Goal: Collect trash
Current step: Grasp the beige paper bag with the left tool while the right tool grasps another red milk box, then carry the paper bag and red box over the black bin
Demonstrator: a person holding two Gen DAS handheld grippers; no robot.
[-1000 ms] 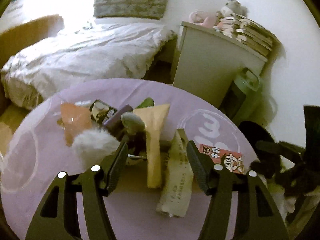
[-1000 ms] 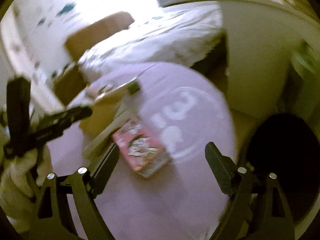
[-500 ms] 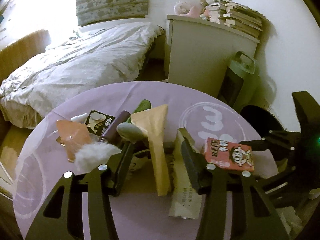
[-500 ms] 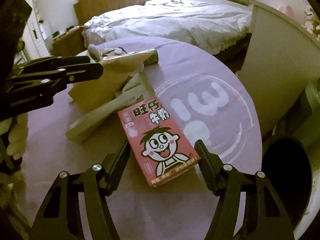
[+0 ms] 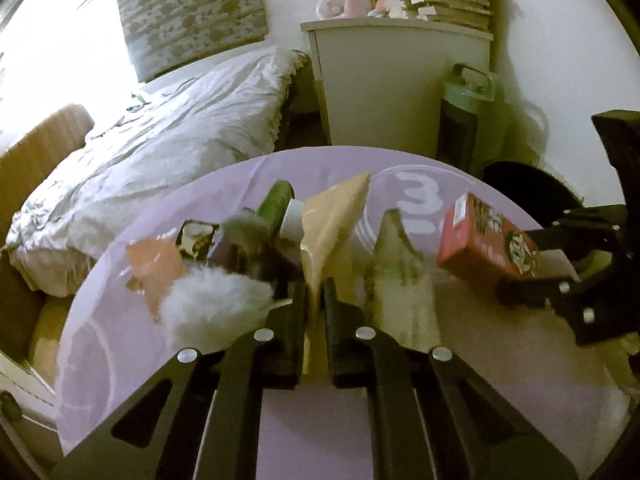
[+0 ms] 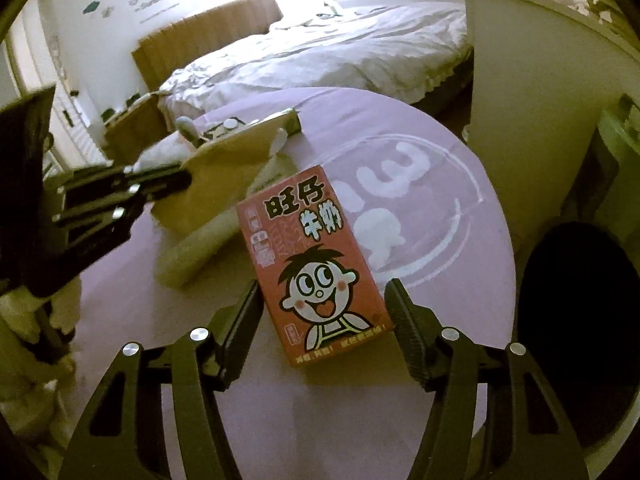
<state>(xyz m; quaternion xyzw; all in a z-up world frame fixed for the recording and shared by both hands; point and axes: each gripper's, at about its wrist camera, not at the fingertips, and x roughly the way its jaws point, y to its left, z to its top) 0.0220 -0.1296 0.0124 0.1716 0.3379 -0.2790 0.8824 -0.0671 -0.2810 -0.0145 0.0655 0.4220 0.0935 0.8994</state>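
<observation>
Your left tool (image 5: 316,312) pinched tight on the tan paper wrapper (image 5: 334,220), your right tool (image 6: 322,316) part-open, just closing in, straddling the red milk carton (image 6: 316,264) on the purple counter (image 6: 460,288)

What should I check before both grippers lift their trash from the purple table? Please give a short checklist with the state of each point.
1. Left gripper shut on the tan paper bag: ok.
2. Right gripper astride the red milk carton: ok.
3. Right pads pressing the carton: cannot tell; jaws have just been closing.
4. Pale wrapper clear of the left grip: ok.
5. Black bin close beside the purple table: ok.
</observation>
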